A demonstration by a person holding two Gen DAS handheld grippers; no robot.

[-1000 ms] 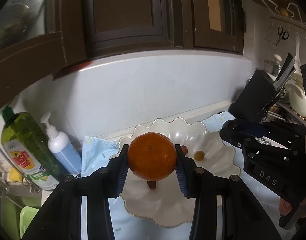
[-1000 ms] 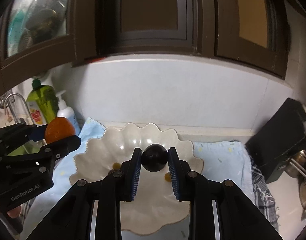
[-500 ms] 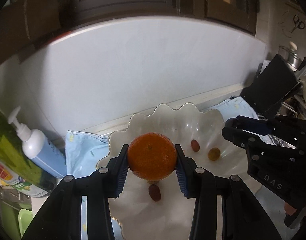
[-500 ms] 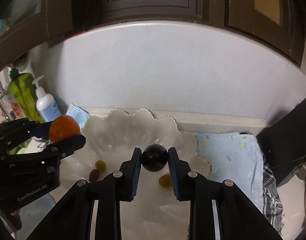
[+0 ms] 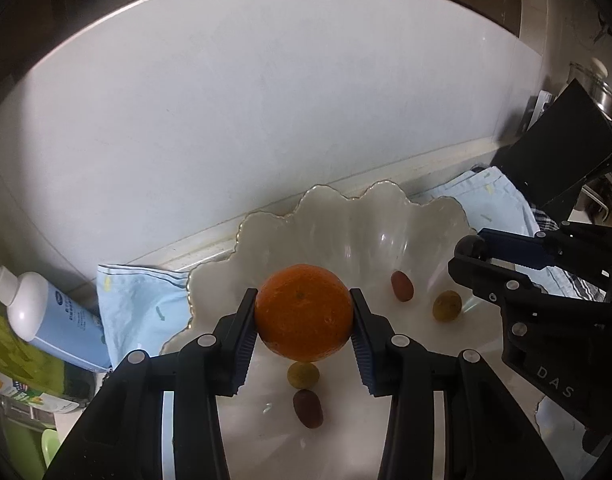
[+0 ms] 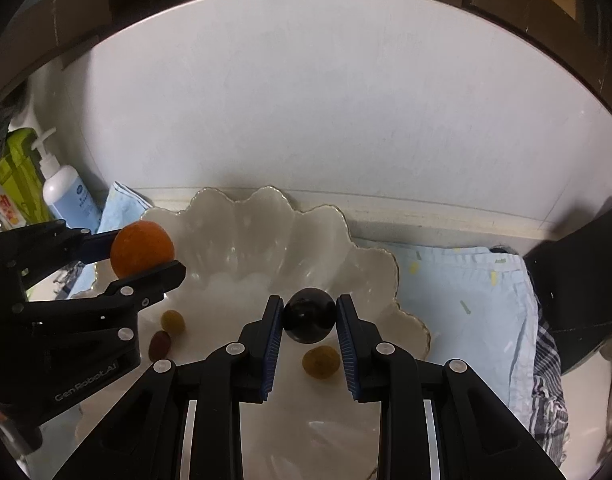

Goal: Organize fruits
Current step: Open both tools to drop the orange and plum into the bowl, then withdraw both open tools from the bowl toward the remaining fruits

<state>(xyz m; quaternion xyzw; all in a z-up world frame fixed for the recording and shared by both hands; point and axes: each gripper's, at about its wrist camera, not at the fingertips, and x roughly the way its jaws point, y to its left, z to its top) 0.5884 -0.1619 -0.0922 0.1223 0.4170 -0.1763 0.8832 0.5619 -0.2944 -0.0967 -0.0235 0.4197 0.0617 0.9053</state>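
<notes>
My left gripper [image 5: 303, 314] is shut on an orange tangerine [image 5: 303, 312], held over the left part of a white scalloped bowl [image 5: 346, 216]. In the right wrist view the same tangerine [image 6: 141, 248] hangs above the bowl's left rim [image 6: 241, 204]. My right gripper [image 6: 309, 320] is shut on a dark round fruit [image 6: 309, 314] over the bowl's middle. Small fruits lie in the bowl: a yellow-green one [image 5: 446, 306], a red one [image 5: 402, 286], another yellow-green one [image 5: 303, 374] and a dark red one [image 5: 307, 403].
The bowl sits on a light blue cloth [image 6: 466, 288] against a white backsplash. A white pump bottle [image 5: 45, 320] and a green detergent bottle [image 6: 17, 176] stand at the left. A black box [image 5: 562, 152] stands at the right, dark cabinets above.
Both grippers have come down and forward toward the bowl, which now looks larger and nearer. The tangerine and the dark fruit stay gripped.
</notes>
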